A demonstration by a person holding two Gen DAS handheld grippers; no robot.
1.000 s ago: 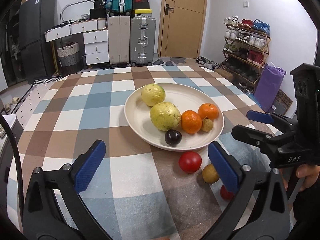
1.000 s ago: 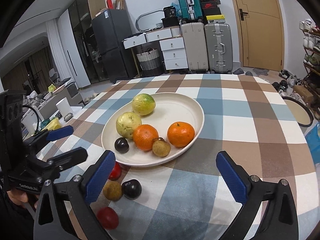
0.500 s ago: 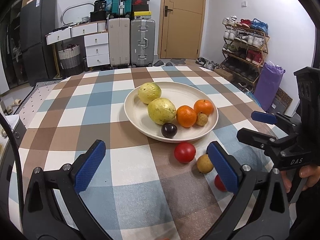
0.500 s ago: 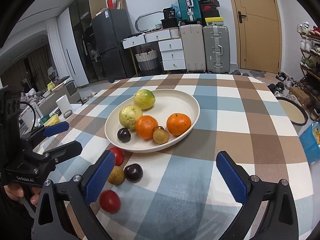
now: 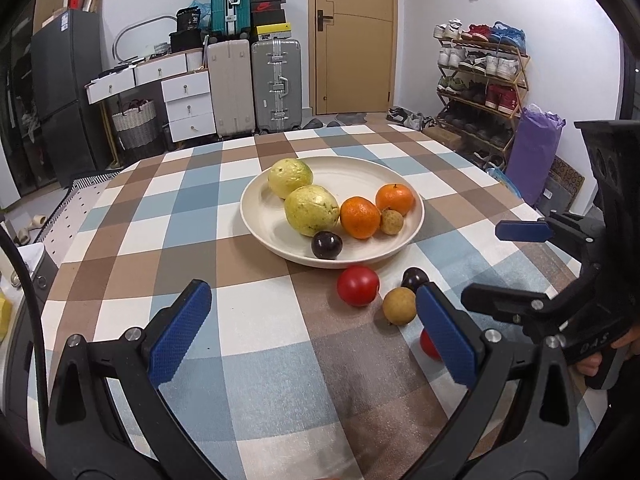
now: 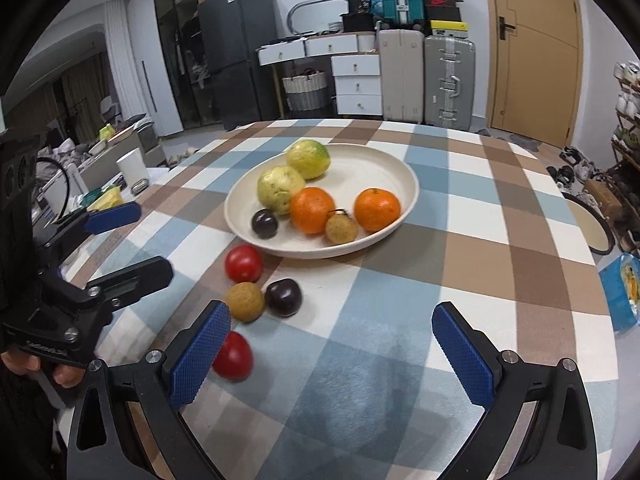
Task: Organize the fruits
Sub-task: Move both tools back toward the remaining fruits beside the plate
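Note:
A cream plate [image 5: 352,176] on the checked tablecloth holds two yellow-green guavas [image 5: 312,210], two oranges [image 5: 360,217], a small brown fruit [image 5: 391,221] and a dark plum [image 5: 327,245]. In front of the plate, loose on the cloth, lie a red tomato [image 5: 357,285], a second plum [image 5: 415,279], a brown fruit [image 5: 399,305] and another red fruit [image 6: 233,356]. My left gripper [image 5: 312,320] is open and empty, short of the loose fruit. My right gripper [image 6: 332,336] is open and empty too, with the loose fruit by its left finger.
The round table's edge [image 6: 592,264] curves off on the right. A white cup [image 6: 132,168] and clutter sit on a low stand at the left. Suitcases [image 5: 276,84], drawers and a shoe rack [image 5: 480,92] stand beyond the table.
Both grippers have drawn back from the plate, so it looks smaller and all the loose fruit now shows. Both stay open; no fruit has moved.

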